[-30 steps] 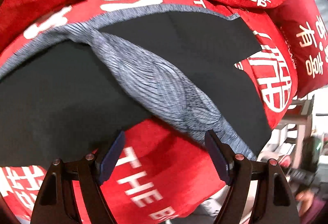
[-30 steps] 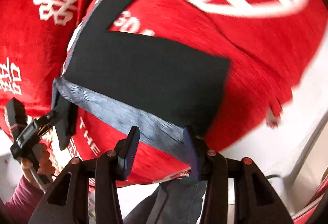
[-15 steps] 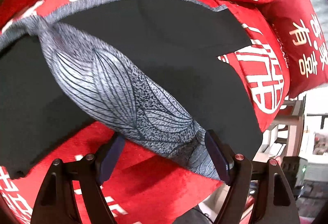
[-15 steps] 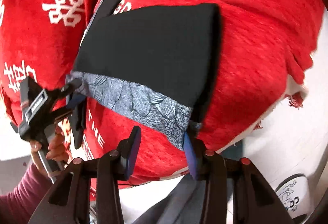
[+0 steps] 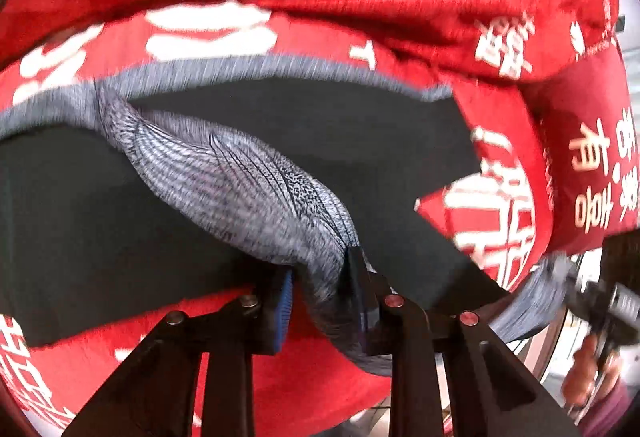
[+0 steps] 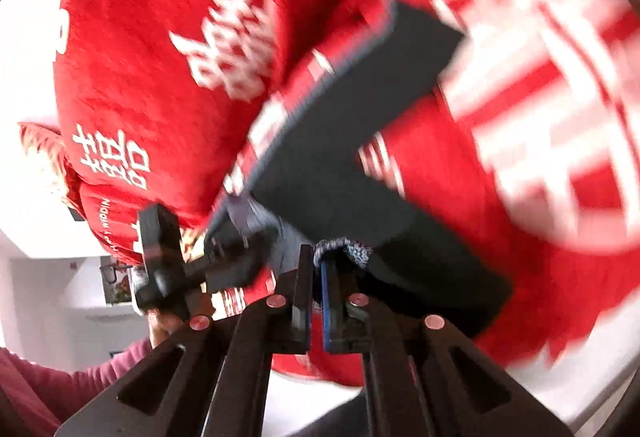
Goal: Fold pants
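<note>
My left gripper (image 5: 320, 279) is clamped on the grey patterned waistband (image 5: 248, 189) of the pants (image 5: 100, 221); its jaws have just been closing, and the bunched band now sits pinched between the blue-faced pads. From that grip the band runs up toward 10 o'clock, with the black legs of the pants spread flat to either side, toward 9 o'clock and toward 2 o'clock. The pants lie on a red blanket (image 5: 360, 13) printed with white characters, which fills the frame from 9 through 12 to 3 o'clock. At 4 o'clock, the left wrist view alone shows my right gripper (image 5: 576, 289) from outside, blurred, pulling a stretch of the grey band, with my hand (image 5: 588, 373) below it.

My right gripper (image 6: 316, 277) has also just been closing and is pinched on a grey waistband corner (image 6: 344, 249), which bulges just above the nearly touching pads. Beyond it, the black fabric (image 6: 352, 157) stretches toward 1 o'clock across the red blanket (image 6: 160, 77). Only the right wrist view shows my left gripper (image 6: 224, 257) from outside, at 9 o'clock, gripping the band, with a pink sleeve (image 6: 80, 381) at 8 o'clock. This view is heavily motion-blurred, so the band pattern is not readable here.
</note>
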### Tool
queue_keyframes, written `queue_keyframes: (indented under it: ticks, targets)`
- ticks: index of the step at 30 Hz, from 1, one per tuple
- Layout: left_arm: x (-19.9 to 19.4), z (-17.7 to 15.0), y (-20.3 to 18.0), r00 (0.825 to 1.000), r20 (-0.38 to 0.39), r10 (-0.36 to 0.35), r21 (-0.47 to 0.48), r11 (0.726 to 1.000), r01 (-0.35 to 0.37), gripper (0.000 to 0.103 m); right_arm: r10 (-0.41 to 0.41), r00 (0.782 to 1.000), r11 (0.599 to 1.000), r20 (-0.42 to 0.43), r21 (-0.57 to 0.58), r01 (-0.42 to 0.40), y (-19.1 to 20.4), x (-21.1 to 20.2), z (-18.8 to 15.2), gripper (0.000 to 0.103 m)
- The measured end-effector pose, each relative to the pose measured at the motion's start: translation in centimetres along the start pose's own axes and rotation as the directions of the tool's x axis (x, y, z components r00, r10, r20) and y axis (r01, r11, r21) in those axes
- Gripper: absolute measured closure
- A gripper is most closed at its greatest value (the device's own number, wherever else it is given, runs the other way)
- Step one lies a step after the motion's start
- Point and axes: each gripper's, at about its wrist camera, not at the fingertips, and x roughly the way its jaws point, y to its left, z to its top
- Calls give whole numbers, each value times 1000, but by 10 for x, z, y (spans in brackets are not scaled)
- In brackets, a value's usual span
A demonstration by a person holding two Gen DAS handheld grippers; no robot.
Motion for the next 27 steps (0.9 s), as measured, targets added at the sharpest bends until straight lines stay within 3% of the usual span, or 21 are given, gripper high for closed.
queue_keyframes:
  ticks: [6, 10, 12, 13, 16, 18, 23, 24, 27]
  targets:
    - [-2, 63, -14, 995, 83, 54, 16, 998, -55, 76, -94, 995, 991, 8, -96, 95, 14, 22, 121, 100]
    - [-1, 85, -15, 985, 94, 143, 8, 990, -144, 75, -197, 980, 973, -31, -126, 192, 8, 58, 176, 99]
    - [-1, 86, -13, 982, 92, 165, 10, 986, -167, 65, -222, 973, 970, -56, -117, 214, 2, 72, 194, 95]
    - [-2, 85, -13, 975, 107, 195, 13, 980, -198, 51, -234, 970, 968, -70, -110, 226, -1, 77, 201, 95]
    - [-1, 83, -11, 965, 118, 234, 18, 971, -237, 49, -273, 960, 956, -56, -130, 264, 1, 79, 211, 77]
    - [1, 82, -7, 962, 102, 253, 1, 967, -254, 49, -289, 957, 947, -22, -151, 282, 4, 71, 214, 51]
    - [-15, 79, -4, 945, 142, 296, -23, 955, -296, 49, -310, 949, 939, 58, -136, 315, -2, 35, 209, 49]
    - [-18, 79, -2, 939, 150, 310, -28, 951, -309, 49, -311, 949, 942, 51, -112, 315, -10, 30, 205, 49]
    - [-17, 80, 11, 947, 115, 299, -63, 954, -294, 49, -254, 967, 967, -28, -5, 254, -41, 35, 177, 50]
